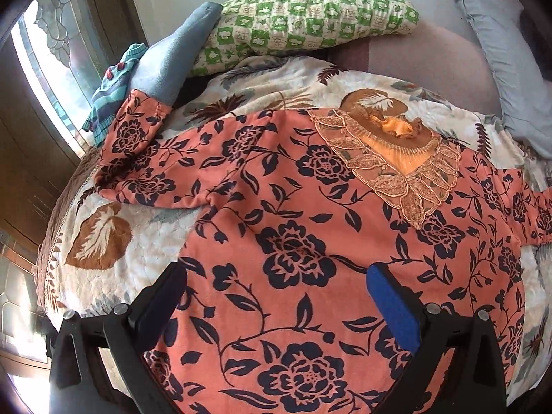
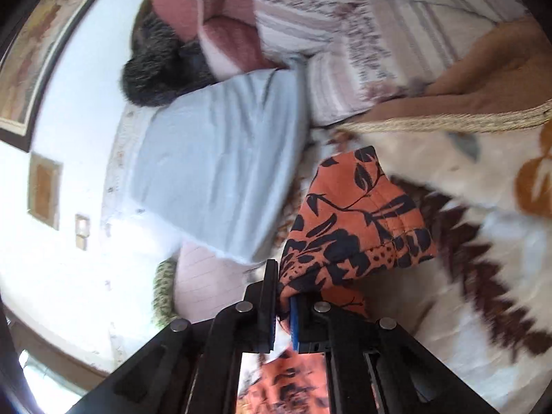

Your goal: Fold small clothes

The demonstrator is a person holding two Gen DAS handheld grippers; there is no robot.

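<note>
Window point(image 1: 41, 79) at 10 o'clock in the left wrist view, w/ a striped knit point(image 1: 110, 93) piled by it. Blue cloth point(image 1: 172, 58) sticks out of the dress's left cuff point(image 1: 145, 110) at 11. Green pillow point(image 1: 303, 24) at 12, grey pillow point(image 1: 503, 69) at 2. Dress point(image 1: 293, 227), orange w/ dark flowers, lies spread flat on the leaf-print bedspread point(image 1: 114, 269), lace collar point(image 1: 390, 165) toward 1, one sleeve out to 9, other to 3. Left gripper point(image 1: 276, 296) hangs over the lower body of the dress, jaws wide apart, nothing between them; cannot tell if the tips touch fabric.

Right wrist view, blurred: framed pics on the wall point(image 2: 45, 189) at 9, dark furry thing point(image 2: 155, 72) at 11, grey pillow point(image 2: 214, 172) centre-left, striped bedding point(image 2: 310, 27) at 12, brown cloth point(image 2: 490, 79) w/ woven edge at 2. Right gripper point(image 2: 283, 310) at 6 has jaws nearly together, pinching a sleeve end point(image 2: 358, 220) of the dress; the cuff stands up above the fingers, just beside the grey pillow, bedspread point(image 2: 483, 276) at 4.
</note>
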